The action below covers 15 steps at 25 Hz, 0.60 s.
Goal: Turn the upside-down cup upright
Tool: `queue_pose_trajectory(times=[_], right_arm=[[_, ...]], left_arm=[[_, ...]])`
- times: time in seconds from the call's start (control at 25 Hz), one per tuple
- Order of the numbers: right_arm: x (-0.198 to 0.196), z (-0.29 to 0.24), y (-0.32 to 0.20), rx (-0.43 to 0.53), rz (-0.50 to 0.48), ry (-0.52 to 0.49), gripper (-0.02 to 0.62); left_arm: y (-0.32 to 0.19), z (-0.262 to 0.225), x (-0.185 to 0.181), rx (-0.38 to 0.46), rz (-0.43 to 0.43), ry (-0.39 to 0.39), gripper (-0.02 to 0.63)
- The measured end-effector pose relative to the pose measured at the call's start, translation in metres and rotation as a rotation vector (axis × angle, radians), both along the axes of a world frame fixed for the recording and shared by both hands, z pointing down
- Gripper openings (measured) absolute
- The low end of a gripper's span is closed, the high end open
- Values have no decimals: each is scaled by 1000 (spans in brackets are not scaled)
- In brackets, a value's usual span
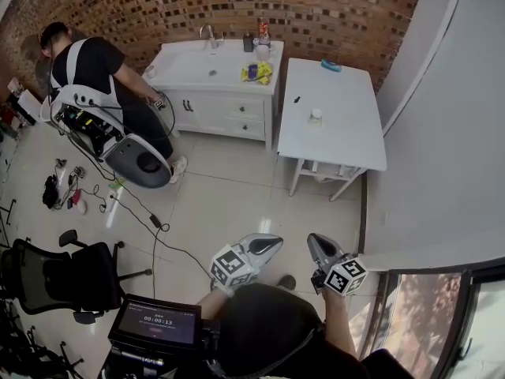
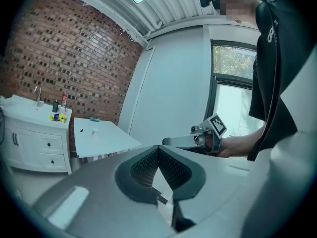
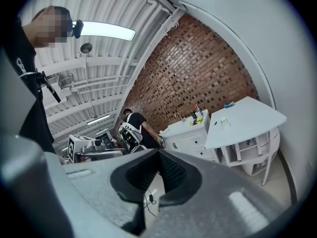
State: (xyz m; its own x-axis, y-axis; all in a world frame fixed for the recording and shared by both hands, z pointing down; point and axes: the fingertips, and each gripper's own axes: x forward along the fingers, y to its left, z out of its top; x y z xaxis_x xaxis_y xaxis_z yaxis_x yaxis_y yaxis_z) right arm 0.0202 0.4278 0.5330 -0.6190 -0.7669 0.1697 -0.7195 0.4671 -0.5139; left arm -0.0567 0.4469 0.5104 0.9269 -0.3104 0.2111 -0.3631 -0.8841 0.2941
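Note:
A small pale cup (image 1: pixel 316 116) stands on the white table (image 1: pixel 347 140) by the far wall; it is too small to tell which way up it is. It also shows as a speck, the cup (image 2: pixel 95 131) in the left gripper view and the cup (image 3: pixel 224 122) in the right gripper view. My left gripper (image 1: pixel 272 243) and right gripper (image 1: pixel 313 242) are held side by side near my body, far from the table. The left gripper (image 2: pixel 158 148) has its jaws together on nothing. The right gripper (image 3: pixel 159 153) is likewise shut and empty.
A white sink cabinet (image 1: pixel 213 69) stands left of the table, with bottles and a yellow item on top. A person (image 1: pixel 87 61) bends over equipment at the far left. Cables (image 1: pixel 150 219) cross the tiled floor. An office chair (image 1: pixel 47 275) and a timer screen (image 1: pixel 154 322) are near left.

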Motion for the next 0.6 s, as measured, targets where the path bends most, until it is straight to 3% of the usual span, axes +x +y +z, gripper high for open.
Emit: queue_pose_trajectory(times=[0.2,0.6], right_arm=[[-36,-12,-5,-17,-12,15,-8],[-47,-13,-11,-21,-20,27,-8]], left_arm=[[-12,-11,-29,-9,1,17,14],[-17,-13,-42,-14,-7,25,14]])
